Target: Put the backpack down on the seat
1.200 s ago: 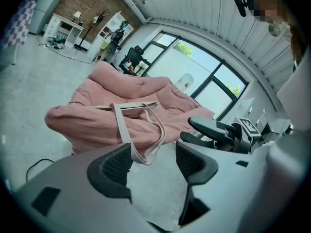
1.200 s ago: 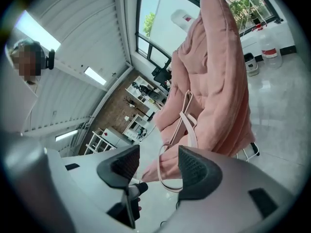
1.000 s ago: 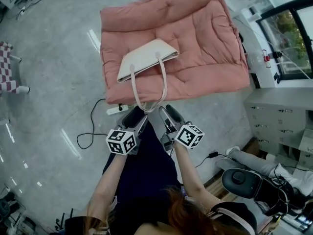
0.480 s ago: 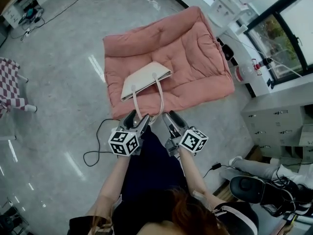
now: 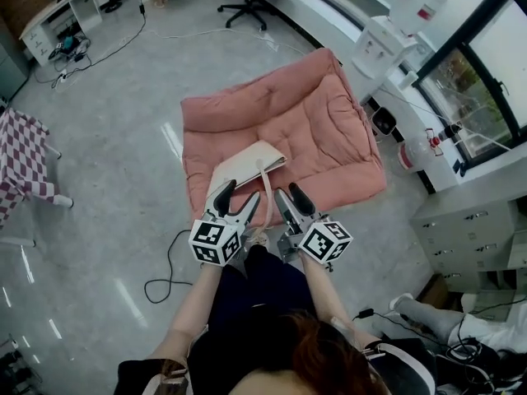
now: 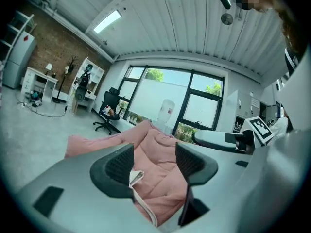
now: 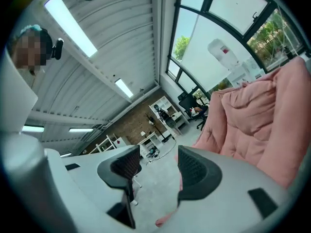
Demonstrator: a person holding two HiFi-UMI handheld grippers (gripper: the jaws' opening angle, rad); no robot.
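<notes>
Pink and quilted, the seat (image 5: 329, 105) lies flat on the floor (image 5: 107, 155). We hold our left forearm (image 5: 196, 290) and right forearm (image 5: 323, 290) out toward its near edge, side by side. Our left gripper (image 5: 239, 194) hovers at that near edge, and our right gripper (image 5: 290, 196) is just beside it, also at the seat's near edge. Both sets of jaws stand wide apart and grasp nothing. In the left gripper view we see the seat and a corner of the backpack (image 5: 243, 164) through the gap; in the right gripper view we see only bare floor there, with the seat rising to one side. The cream backpack rests flat on the seat's near half. Its strap (image 5: 266, 189) trails toward the near edge, between the two grippers. The strap's lower end is lost behind the grippers, so we cannot tell whether it touches either one.
</notes>
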